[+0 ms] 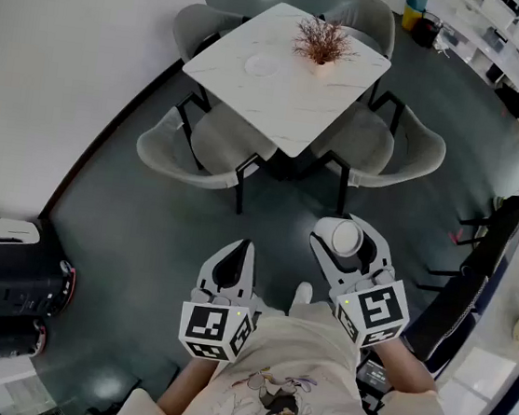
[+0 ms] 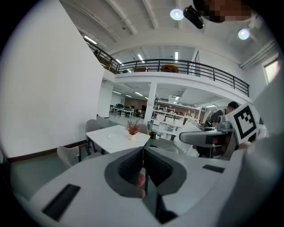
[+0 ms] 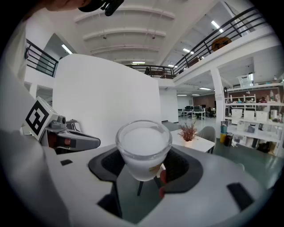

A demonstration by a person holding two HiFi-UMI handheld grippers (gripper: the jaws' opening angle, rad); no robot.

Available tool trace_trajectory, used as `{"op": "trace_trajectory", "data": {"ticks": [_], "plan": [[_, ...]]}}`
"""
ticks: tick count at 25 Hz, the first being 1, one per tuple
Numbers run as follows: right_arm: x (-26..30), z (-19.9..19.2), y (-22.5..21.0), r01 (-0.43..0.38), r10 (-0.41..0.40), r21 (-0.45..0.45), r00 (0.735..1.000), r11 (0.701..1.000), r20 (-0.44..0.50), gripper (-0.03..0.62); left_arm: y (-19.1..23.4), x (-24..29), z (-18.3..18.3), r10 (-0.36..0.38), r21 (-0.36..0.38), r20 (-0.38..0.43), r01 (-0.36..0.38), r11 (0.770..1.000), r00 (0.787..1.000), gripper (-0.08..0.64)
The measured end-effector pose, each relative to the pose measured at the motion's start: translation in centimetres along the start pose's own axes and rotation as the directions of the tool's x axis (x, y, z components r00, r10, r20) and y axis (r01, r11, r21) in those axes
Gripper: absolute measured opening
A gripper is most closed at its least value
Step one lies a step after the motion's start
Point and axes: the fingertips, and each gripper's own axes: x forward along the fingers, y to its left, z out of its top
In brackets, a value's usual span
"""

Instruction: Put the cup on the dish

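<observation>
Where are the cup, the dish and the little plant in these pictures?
cup (image 3: 144, 150), right gripper view, on its frosted side wall.
dish (image 1: 261, 65), head view, on its bare middle.
plant (image 1: 323, 39), head view, on its reddish twigs.

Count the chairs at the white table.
4: far-left chair, far-right chair, near-left chair, near-right chair, all set around the table. None seems hidden in the head view.

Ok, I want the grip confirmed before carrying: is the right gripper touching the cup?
Touching. In the right gripper view the cup sits clamped between the right gripper's dark pads, which press on both sides of its wall.
</observation>
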Motion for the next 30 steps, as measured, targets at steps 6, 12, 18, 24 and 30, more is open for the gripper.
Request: {"op": "trace_trajectory", "data": {"ticks": [6,12,18,24,30], "plan": [[-2.1,0.5,0.2,-0.02,0.02,-0.006,1.0,1.0,0.016,0.261,-3.0,-0.6,-1.0,-0.026,-0.001,-0.014,0.026,1.0,1.0,0.005],[-3.6,0.1,-1.2,-0.029,0.029,-0.016,0.999,0.999,0.014,0.261,-5.2,-0.6,-1.5,-0.021,0.007,-0.009,0.021,1.0,1.0,0.005],[-4.3,-1.4,-2.5,-0.051,0.051,-0.013,0.999,0.999,-0.007,0.261,-5.7,-1.3,-2.2,0.036,-0.013,-0.007,-0.036,0.999,0.999,0.005],[-2.7,-1.5,-1.7,-0.086,0.085,-0.008,0.996,0.996,-0.023,0.261,-3.7,-2.0,-2.8,0.085,-0.045,-0.021,-0.086,0.995,0.996,0.005],[0.7,-0.6,-1.6,-0.075,0.074,-0.012,0.997,0.997,-0.036,0.261,-0.3,0.7,-1.8,0.074,-0.072,-0.017,-0.075,0.995,0.997,0.005]]}}
